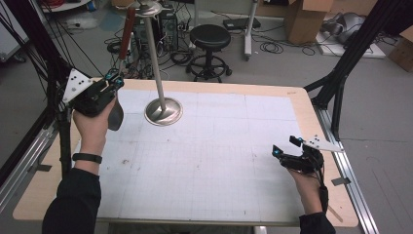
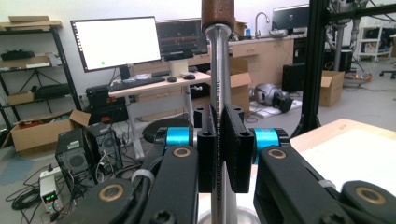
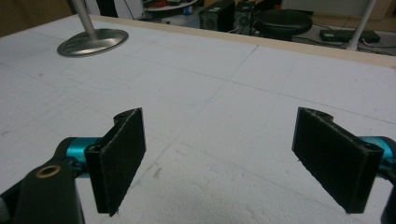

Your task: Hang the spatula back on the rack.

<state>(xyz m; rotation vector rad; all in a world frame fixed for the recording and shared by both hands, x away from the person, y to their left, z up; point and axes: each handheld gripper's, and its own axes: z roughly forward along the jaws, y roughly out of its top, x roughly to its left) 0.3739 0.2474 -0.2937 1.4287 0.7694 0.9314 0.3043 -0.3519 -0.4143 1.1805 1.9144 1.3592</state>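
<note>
My left gripper is raised over the table's far left corner, shut on the metal shaft of a utensil. The utensil has a brown handle at the top and a grey blade hanging below the hand. In the left gripper view the jaws of the left gripper clamp the shaft under the brown handle. A metal stand with a round base and a tall pole stands just right of it. My right gripper hovers open and holds nothing at the table's right; in its own view the right gripper shows white table between its pads.
The white gridded table has a wooden rim. The stand's base lies far ahead of the right gripper. Behind the table are a black stool, cables, cardboard boxes and black frame legs.
</note>
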